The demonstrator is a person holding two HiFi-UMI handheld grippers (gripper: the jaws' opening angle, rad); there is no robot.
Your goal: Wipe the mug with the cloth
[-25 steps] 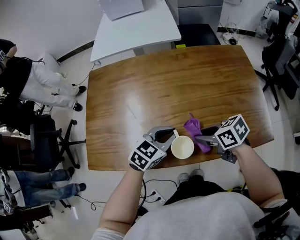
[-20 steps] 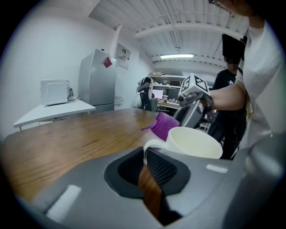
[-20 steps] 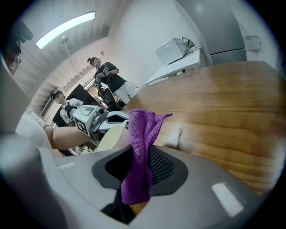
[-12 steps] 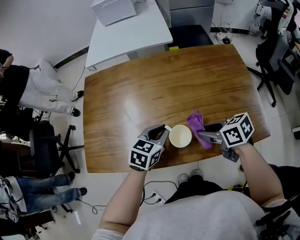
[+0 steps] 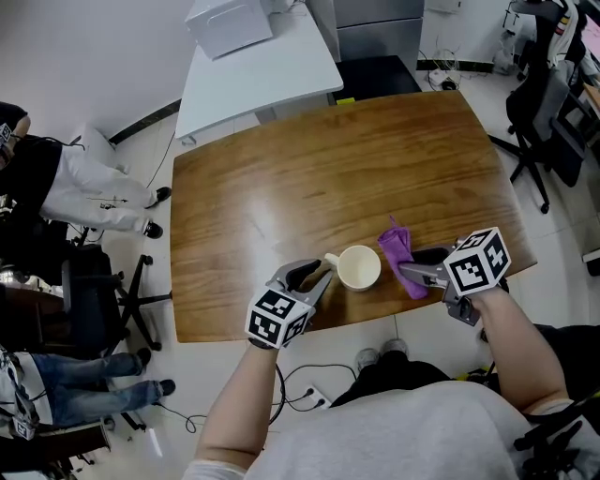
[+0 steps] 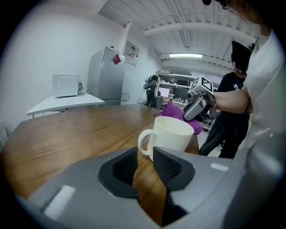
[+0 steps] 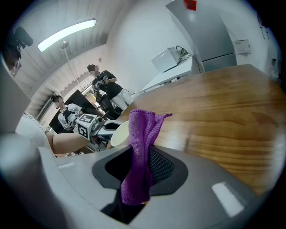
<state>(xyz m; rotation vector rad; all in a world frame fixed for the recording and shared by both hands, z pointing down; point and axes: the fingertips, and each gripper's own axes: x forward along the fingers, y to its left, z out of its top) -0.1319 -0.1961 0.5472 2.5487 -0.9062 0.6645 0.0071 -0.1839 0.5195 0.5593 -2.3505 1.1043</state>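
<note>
A white mug (image 5: 359,267) stands upright on the wooden table (image 5: 328,169) near its front edge, handle turned to the left. My left gripper (image 5: 317,274) sits just left of that handle; its jaws have just been opening and stand open with only bare wood between them. In the left gripper view the mug (image 6: 172,134) is a little ahead of the left gripper (image 6: 144,163), apart from it. My right gripper (image 5: 412,275) is shut on a purple cloth (image 5: 398,253), which hangs right of the mug. The cloth (image 7: 140,147) is pinched between the right jaws.
A white side table (image 5: 258,66) with a white box (image 5: 230,23) stands beyond the far edge. Office chairs stand at the left (image 5: 89,291) and right (image 5: 553,103). People sit to the left of the table. The table's front edge runs just under both grippers.
My left gripper has let go of the mug's handle, opened, and drawn back to the left. The mug stays standing on the table. The right gripper keeps the cloth and has lifted slightly.
</note>
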